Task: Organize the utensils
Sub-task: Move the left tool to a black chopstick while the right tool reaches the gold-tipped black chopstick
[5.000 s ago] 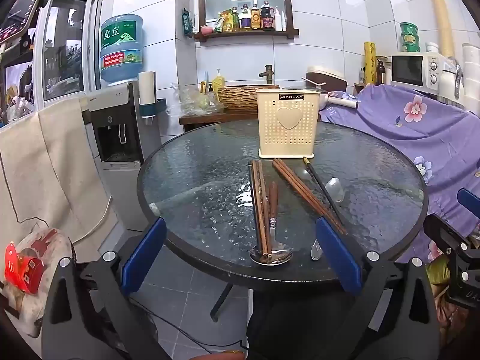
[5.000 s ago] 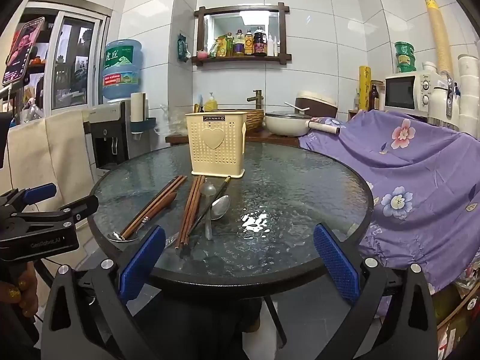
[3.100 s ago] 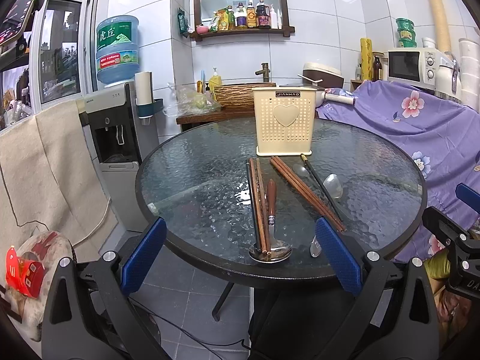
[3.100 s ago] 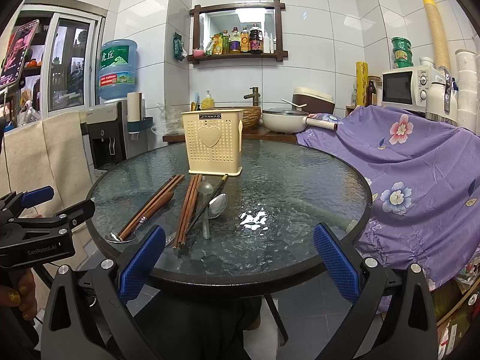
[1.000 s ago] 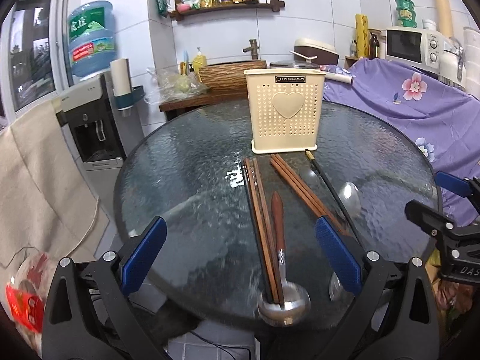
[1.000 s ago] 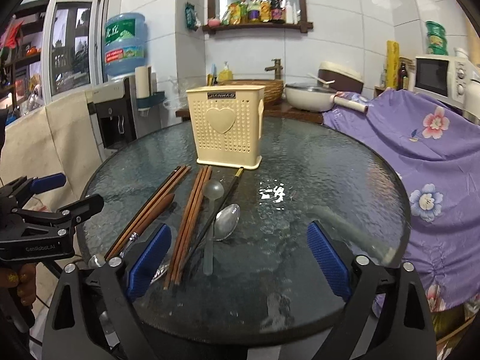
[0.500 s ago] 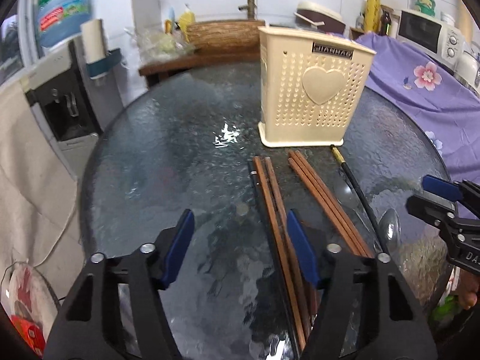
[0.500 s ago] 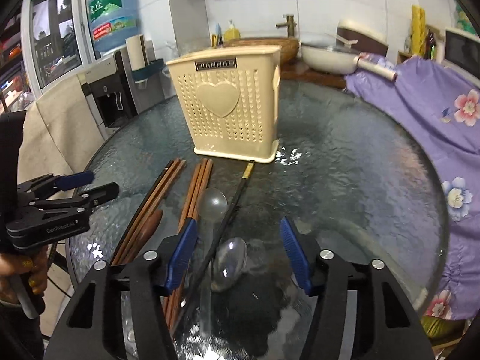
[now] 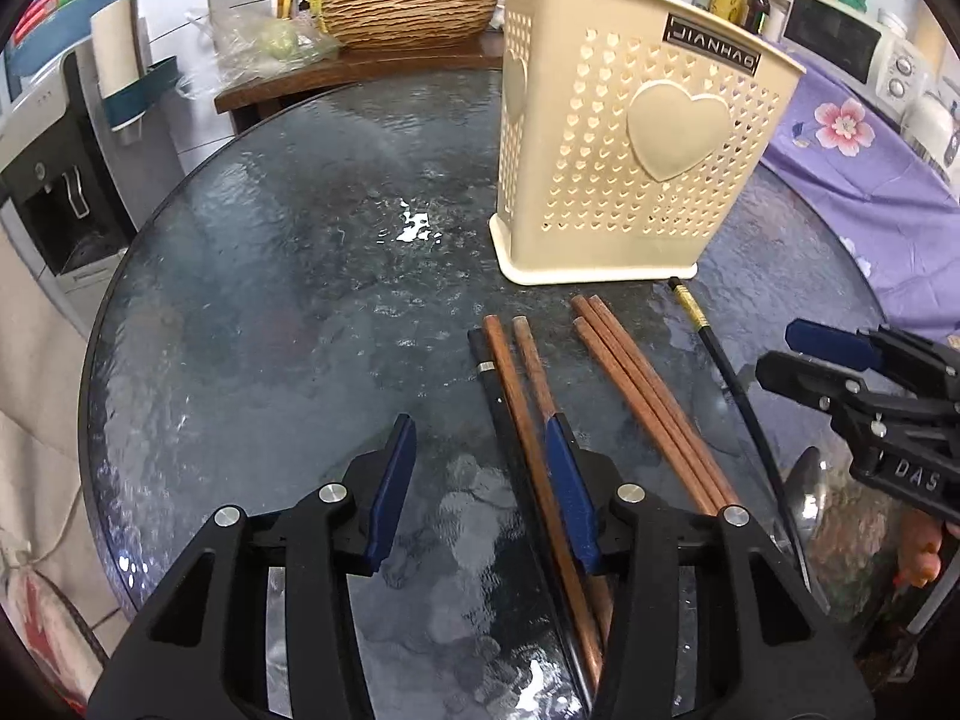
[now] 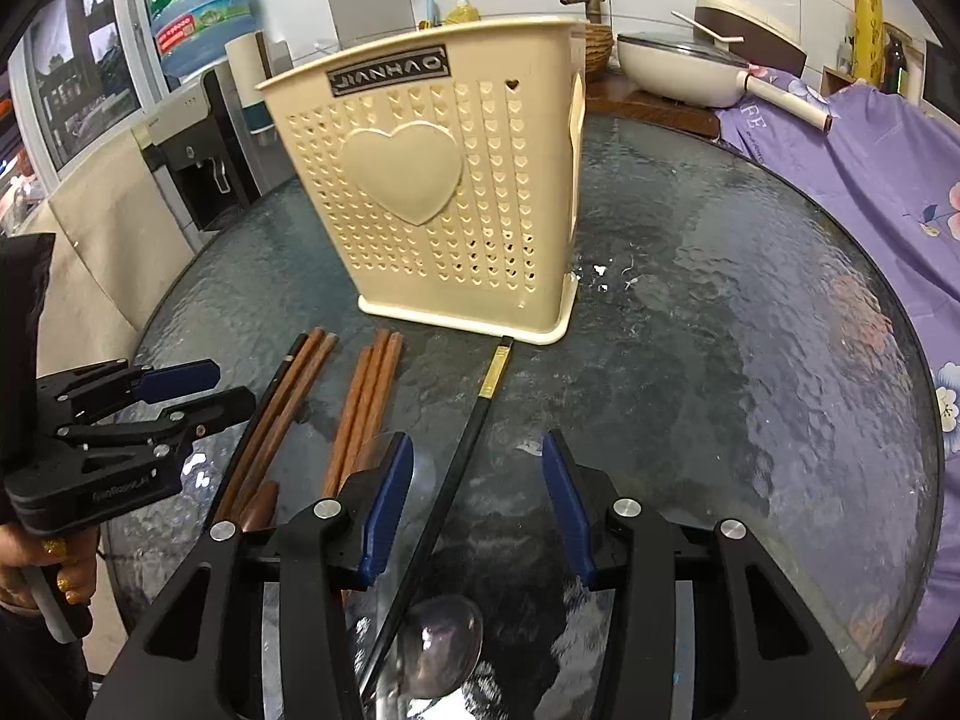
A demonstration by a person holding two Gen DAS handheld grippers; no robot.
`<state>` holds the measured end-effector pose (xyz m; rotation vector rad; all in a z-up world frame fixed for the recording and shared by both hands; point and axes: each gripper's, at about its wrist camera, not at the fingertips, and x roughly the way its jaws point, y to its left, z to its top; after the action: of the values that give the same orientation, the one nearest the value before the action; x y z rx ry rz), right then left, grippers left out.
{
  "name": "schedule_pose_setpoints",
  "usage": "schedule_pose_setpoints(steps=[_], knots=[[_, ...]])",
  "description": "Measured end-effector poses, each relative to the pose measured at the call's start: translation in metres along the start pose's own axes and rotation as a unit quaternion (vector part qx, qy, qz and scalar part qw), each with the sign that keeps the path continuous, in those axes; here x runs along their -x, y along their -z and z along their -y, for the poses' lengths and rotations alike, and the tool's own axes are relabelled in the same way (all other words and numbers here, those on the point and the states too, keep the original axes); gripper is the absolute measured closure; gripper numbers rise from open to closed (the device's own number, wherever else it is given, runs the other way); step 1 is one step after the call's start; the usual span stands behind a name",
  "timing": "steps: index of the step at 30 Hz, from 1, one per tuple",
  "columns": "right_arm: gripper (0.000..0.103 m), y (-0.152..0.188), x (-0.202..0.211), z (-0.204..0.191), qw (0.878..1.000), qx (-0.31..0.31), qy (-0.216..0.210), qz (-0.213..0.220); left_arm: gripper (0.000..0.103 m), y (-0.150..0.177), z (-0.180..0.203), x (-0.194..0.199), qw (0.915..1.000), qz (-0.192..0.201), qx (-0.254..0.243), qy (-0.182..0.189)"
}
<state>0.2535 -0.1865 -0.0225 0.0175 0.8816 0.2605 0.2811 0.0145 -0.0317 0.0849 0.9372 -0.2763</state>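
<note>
A cream perforated utensil holder [image 9: 636,162] [image 10: 444,198] stands on the round glass table [image 9: 270,276] [image 10: 750,360]. In front of it lie brown chopsticks [image 9: 642,396] [image 10: 366,402], a second brown set with a black one [image 9: 510,396] [image 10: 282,414], a black gold-banded chopstick [image 9: 732,384] [image 10: 462,456] and metal spoons [image 10: 441,645] [image 9: 807,492]. My left gripper [image 9: 483,486] is open low over the table, its right finger over the left chopstick set. My right gripper [image 10: 477,498] is open, straddling the black chopstick just above a spoon bowl.
A purple floral cloth [image 10: 870,168] drapes furniture right of the table. A water dispenser [image 9: 54,180] stands at the left. Behind the table a wooden counter holds a wicker basket [image 9: 408,6] and a white pan [image 10: 690,72]. A microwave [image 9: 852,48] sits at the far right.
Both grippers have moved forward and down close over the utensils, and their jaws have narrowed from wide open to part open. The utensils and the holder have not moved.
</note>
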Motion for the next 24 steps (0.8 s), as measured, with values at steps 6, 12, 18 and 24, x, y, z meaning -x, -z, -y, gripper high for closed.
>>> schedule_pose_setpoints(steps=[6,12,18,24], knots=[[0.059,-0.004,-0.008,0.000,1.000,0.006,0.007,-0.003,0.060,-0.004,0.001,-0.010,0.9999,-0.008,-0.008,-0.001],[0.059,-0.006,-0.014,-0.001,1.000,0.009,0.012,-0.010,0.063,-0.005,-0.004,-0.014,0.9999,-0.014,-0.004,0.003],[0.059,-0.010,-0.022,-0.001,1.000,0.011,0.020,-0.017,0.063,-0.007,-0.002,-0.018,0.9998,-0.016,-0.011,0.006],[0.062,-0.015,-0.030,-0.001,0.999,0.007,0.029,-0.023,0.064,-0.014,0.000,-0.029,0.9995,-0.027,-0.018,0.003]])
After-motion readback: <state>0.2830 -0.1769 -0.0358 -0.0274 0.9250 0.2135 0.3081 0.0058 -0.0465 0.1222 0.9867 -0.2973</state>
